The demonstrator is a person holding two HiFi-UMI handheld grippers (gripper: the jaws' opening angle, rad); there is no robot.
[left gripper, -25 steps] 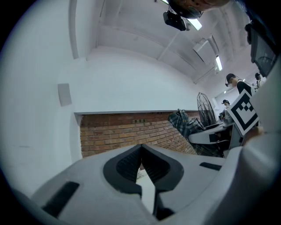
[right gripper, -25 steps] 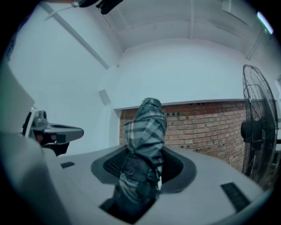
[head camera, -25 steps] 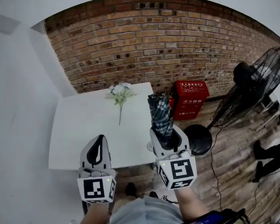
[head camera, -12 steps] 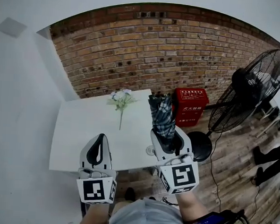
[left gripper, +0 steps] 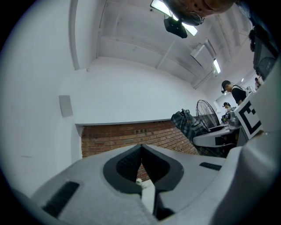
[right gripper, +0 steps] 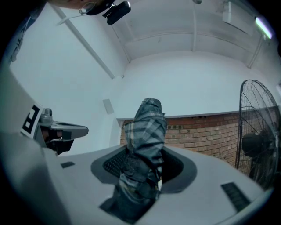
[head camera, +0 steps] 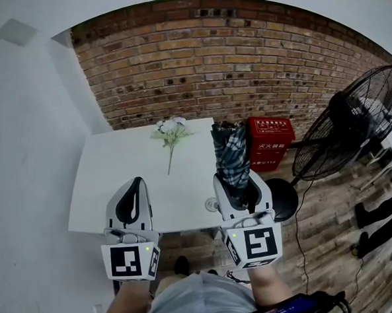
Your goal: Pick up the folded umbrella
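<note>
I have my right tongs [head camera: 237, 188] pinching the folded umbrella [head camera: 231, 151] by its lower end; in the right gripper view the dark pads press on either side of the plaid cloth [right gripper: 145, 145], and the bundle sticks out past the tips towards the brick wall [head camera: 208, 61]; from the head view the umbrella sits over the right edge of the white bench [head camera: 116, 167], lifted off its top; my left tongs [head camera: 137, 182] are pressed together at the tips with nothing between them, which the left gripper view confirms; they hang over the front of the bench, well apart from the umbrella; a white flower sprig [head camera: 171, 132] lies on the far side of the bench; a red box [head camera: 270, 142] stands on the floor by the wall, and a black standing fan [head camera: 357, 123] is off to the right.
</note>
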